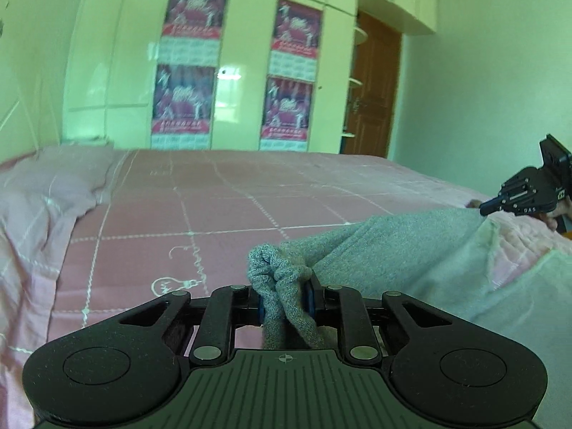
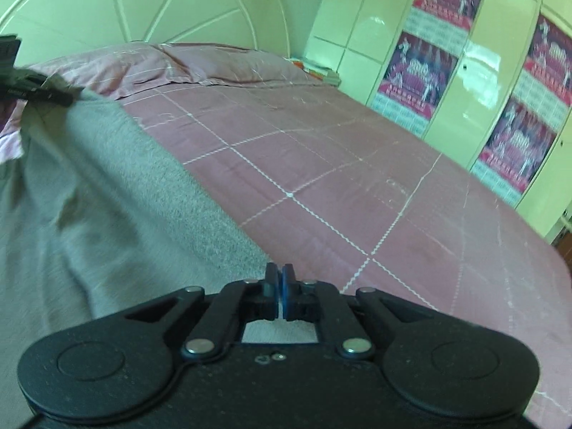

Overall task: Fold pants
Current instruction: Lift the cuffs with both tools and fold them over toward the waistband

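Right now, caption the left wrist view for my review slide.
Left gripper clamps a bunched end of grey pants above the pink bedspread.

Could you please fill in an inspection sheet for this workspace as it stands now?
Surface: bed with pink checked cover, flat; pillow at the head.
Job's things: grey pants, stretched between the two grippers, lower part draped over the bed's edge.
Clutter: small stack beyond the pillow, too blurred to identify.
Grippers: left gripper shut on a bunched end of the pants; right gripper shut, apparently pinching the pants' edge.
Cables: nothing seen.
Surroundings: white headboard, white wardrobe with posters, brown door.
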Tool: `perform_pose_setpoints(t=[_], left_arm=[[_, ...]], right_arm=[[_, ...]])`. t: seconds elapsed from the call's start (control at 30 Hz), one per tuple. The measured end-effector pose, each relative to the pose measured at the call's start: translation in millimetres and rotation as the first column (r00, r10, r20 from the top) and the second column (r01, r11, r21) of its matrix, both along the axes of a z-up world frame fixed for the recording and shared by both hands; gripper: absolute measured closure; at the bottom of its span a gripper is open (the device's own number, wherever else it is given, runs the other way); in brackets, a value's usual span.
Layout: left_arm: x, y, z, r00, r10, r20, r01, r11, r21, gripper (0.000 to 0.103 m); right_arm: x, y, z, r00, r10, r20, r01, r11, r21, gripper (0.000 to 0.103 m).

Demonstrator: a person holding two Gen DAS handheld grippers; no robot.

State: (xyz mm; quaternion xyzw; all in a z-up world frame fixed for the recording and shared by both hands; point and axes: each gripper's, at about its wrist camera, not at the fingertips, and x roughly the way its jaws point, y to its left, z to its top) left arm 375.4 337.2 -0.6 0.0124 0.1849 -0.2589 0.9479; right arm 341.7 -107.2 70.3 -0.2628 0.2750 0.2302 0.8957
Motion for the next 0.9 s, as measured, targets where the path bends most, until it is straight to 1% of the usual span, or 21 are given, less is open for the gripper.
perform_pose_setpoints(t=[0.07,0.1,0.13,0.17,0.2,0.23,0.27,0.3,0.33,0.37,0.4,0.43,0.47,0.53,0.6,0.67,0.7,0.73,0.8,0.87,0.9], left_arm=[[-27.4,-5.5,3.8,1.0,-0.01,0.029,0.009,1.0,0.025,0.083],[-44.3,-11.9,3.6,0.999,-0.022,0.041,0.019,0.997,0.075,0.082],[-60.0,-15.9,2.2,0.999,-0.021,0.046,0.017,0.996,0.092,0.081],[-75.1,-17.4,-0.8,0.999,-0.013,0.04,0.01,0.997,0.08,0.08],[-89.0,-19.5,-5.2,0.999,0.003,0.037,-0.006,0.996,0.087,0.079],[-102.0,-20.5,-11.0,0.999,0.033,0.033,-0.036,0.995,0.095,0.069],[-115.6,-22.2,-16.9,0.998,0.059,0.033,-0.062,0.994,0.09,0.064],[-127.2,-23.5,-22.0,0.997,0.074,0.031,-0.076,0.993,0.092,0.062],[-139.1,-24.9,-27.0,0.995,0.097,0.022,-0.098,0.99,0.097,0.059],[-149.7,-26.2,-29.8,0.991,0.131,0.013,-0.132,0.987,0.094,0.048],[-158.9,-27.1,-30.6,0.986,0.166,0.005,-0.166,0.982,0.089,0.04],[-167.7,-28.0,-30.1,0.981,0.194,0.002,-0.193,0.977,0.091,0.025],[-175.5,-27.9,-29.1,0.971,0.239,-0.004,-0.237,0.967,0.092,0.016],[-186.9,-28.5,-25.4,0.953,0.298,-0.06,-0.293,0.953,0.079,0.015],[-192.3,-31.7,-24.5,0.925,0.362,-0.119,-0.356,0.932,0.073,0.015],[-201.2,-35.7,-26.0,0.898,0.398,-0.188,-0.403,0.915,0.014,0.015],[-204.5,-38.4,-27.2,0.875,0.427,-0.23,-0.442,0.897,-0.017,0.015],[-208.4,-41.2,-28.2,0.857,0.442,-0.263,-0.473,0.878,-0.065,0.015],[-217.3,-49.6,-29.8,0.843,0.449,-0.297,-0.504,0.852,-0.144,0.018],[-221.0,-53.8,-33.6,0.842,0.422,-0.336,-0.509,0.828,-0.237,0.02],[-219.8,-54.9,-37.1,0.837,0.413,-0.358,-0.518,0.808,-0.278,0.02]], right_arm=[[-33.8,3.5,0.4,1.0,0.006,0.015,-0.006,1.0,-0.017,0.103],[-51.1,5.1,-1.7,0.999,0.014,0.03,-0.013,0.999,-0.043,0.103],[-70.5,6.8,-6.3,0.999,0.021,0.038,-0.018,0.998,-0.067,0.103],[-85.6,7.3,-12.2,0.999,0.018,0.034,-0.016,0.997,-0.074,0.103],[-101.2,8.7,-21.0,0.999,0.017,0.032,-0.015,0.996,-0.083,0.103],[-112.9,10.1,-31.0,0.999,0.015,0.031,-0.012,0.995,-0.098,0.103],[-120.9,11.9,-42.0,1.0,0.006,0.012,-0.005,0.993,-0.117,0.103],[-127.1,13.6,-52.2,1.0,-0.012,-0.007,0.011,0.991,-0.136,0.103],[-135.8,16.0,-59.9,0.999,-0.032,0.001,0.032,0.989,-0.146,0.103],[-143.6,17.0,-63.5,0.999,-0.05,0.019,0.053,0.989,-0.136,0.095],[-148.1,16.2,-63.3,0.998,-0.065,0.02,0.067,0.992,-0.11,0.093],[-154.7,15.1,-60.4,0.996,-0.087,0.019,0.088,0.994,-0.066,0.093],[-159.0,12.9,-56.7,0.994,-0.109,0.02,0.109,0.994,-0.025,0.093],[-163.8,7.8,-49.8,0.99,-0.14,0.022,0.139,0.99,0.036,0.093],[-168.7,-0.8,-44.8,0.985,-0.174,0.018,0.171,0.979,0.108,0.093],[-173.6,-10.9,-43.5,0.978,-0.207,-0.003,0.205,0.963,0.177,0.093],[-174.5,-12.9,-43.2,0.976,-0.218,-0.009,0.216,0.955,0.202,0.093],[-179.8,-15.9,-45.5,0.973,-0.231,-0.017,0.228,0.946,0.228,0.093],[-186.1,-16.2,-48.9,0.97,-0.24,-0.035,0.241,0.938,0.25,0.093],[-194.6,-16.7,-51.0,0.971,-0.236,-0.031,0.236,0.936,0.261,0.093],[-196.8,-17.8,-50.9,0.971,-0.235,-0.032,0.235,0.935,0.265,0.093]])
